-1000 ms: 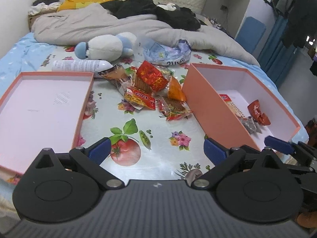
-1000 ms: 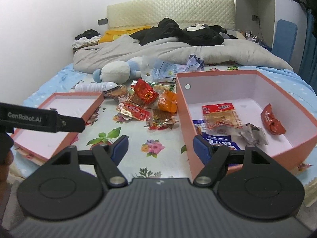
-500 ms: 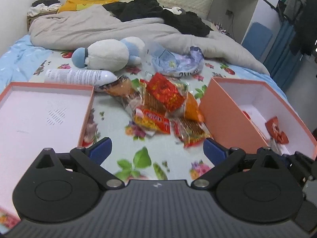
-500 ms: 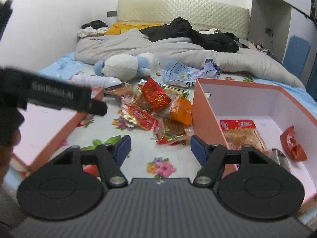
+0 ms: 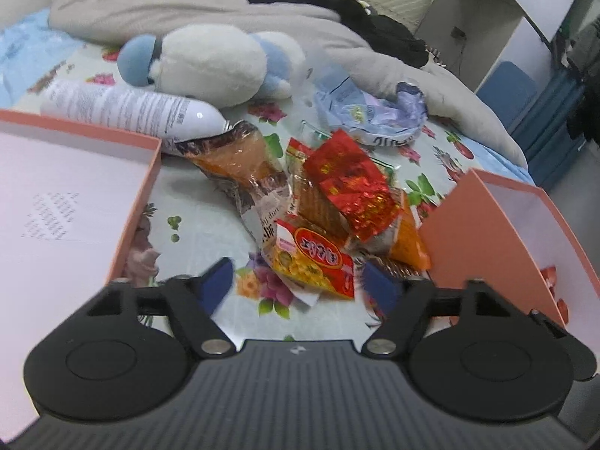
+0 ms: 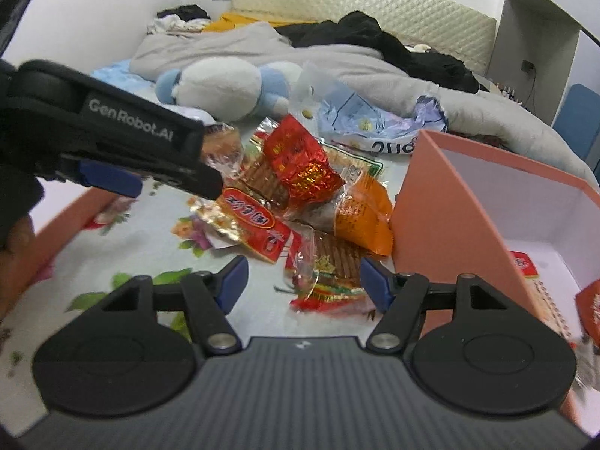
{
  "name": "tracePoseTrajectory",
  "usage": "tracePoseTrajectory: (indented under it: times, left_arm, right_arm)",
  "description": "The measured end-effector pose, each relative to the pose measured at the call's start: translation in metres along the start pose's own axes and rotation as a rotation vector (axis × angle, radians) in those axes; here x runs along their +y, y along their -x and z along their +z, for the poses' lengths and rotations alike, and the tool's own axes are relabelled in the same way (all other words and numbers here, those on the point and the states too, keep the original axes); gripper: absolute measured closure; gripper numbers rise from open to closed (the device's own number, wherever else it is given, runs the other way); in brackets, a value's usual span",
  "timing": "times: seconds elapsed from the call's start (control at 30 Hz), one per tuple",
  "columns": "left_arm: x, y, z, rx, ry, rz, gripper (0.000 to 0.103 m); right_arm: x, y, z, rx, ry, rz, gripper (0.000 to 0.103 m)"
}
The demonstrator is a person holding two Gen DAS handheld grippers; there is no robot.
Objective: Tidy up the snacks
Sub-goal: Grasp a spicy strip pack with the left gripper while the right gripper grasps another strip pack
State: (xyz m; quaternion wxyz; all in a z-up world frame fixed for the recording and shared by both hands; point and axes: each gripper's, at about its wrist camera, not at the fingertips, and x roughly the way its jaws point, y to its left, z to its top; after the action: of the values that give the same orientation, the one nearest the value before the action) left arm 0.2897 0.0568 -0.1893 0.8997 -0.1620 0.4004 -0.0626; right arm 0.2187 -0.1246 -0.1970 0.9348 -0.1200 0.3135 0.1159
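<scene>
Floral bedsheet point(image 5: 195, 202), snack pile point(image 5: 330, 202) between two boxes; my left gripper point(image 5: 300, 285) and right gripper point(image 6: 303, 277) both wide, empty

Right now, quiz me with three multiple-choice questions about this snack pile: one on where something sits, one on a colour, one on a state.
1. Where is the snack pile?
A. between the two boxes
B. inside the left box
C. on the pillow

2. What colour is the shiny packet on top of the pile?
A. green
B. red
C. black

3. How is the left hand-held gripper?
A. shut on a packet
B. out of view
C. open, holding nothing

Answers: 1 A, the lid lies left and the box right of it. 2 B, its foil is red. 3 C, its fingers stand apart.
</scene>
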Motion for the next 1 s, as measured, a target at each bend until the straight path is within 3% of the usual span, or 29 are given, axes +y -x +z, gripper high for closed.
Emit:
tracePoseTrajectory:
  times: [0.13, 0.27, 0.33, 0.5, 0.53, 0.6, 0.63, 0.7, 0.73, 1.0]
  left_arm:
    - [0.009, -0.021, 0.007, 0.021, 0.034, -0.037, 0.047]
    - [0.014, -0.035, 0.011, 0.027, 0.046, -0.055, 0.053]
    - [0.016, -0.041, 0.011, 0.038, 0.058, -0.066, 0.066]
    - [0.017, -0.045, 0.006, 0.052, 0.038, -0.057, 0.087]
    - [0.017, -0.045, 0.006, 0.052, 0.042, -0.058, 0.094]
    - [0.017, -0.043, 0.005, 0.053, 0.046, -0.071, 0.097]
    - [0.016, -0.04, 0.005, 0.049, 0.047, -0.077, 0.099]
    - [0.013, -0.034, 0.005, 0.04, 0.042, -0.086, 0.1]
    - [0.012, -0.031, 0.004, 0.034, 0.043, -0.089, 0.1]
    - [0.003, 0.004, -0.005, 0.021, 0.064, -0.088, 0.101]
  right_arm:
    - [-0.002, -0.024, 0.003, 0.025, 0.021, -0.03, 0.035]
    - [-0.004, -0.043, 0.004, 0.044, 0.031, -0.051, 0.035]
    - [-0.005, -0.05, 0.003, 0.058, 0.029, -0.055, 0.041]
    - [-0.004, -0.055, -0.002, 0.064, 0.029, -0.037, 0.047]
    - [-0.004, -0.056, -0.001, 0.067, 0.027, -0.035, 0.054]
    - [-0.001, -0.057, 0.0, 0.07, 0.042, -0.039, 0.06]
    - [0.0, -0.057, 0.0, 0.071, 0.048, -0.039, 0.069]
    - [0.0, -0.054, 0.002, 0.069, 0.045, -0.03, 0.071]
    - [-0.001, -0.052, 0.002, 0.066, 0.046, -0.025, 0.077]
    - [-0.002, -0.02, 0.003, 0.05, 0.038, -0.011, 0.078]
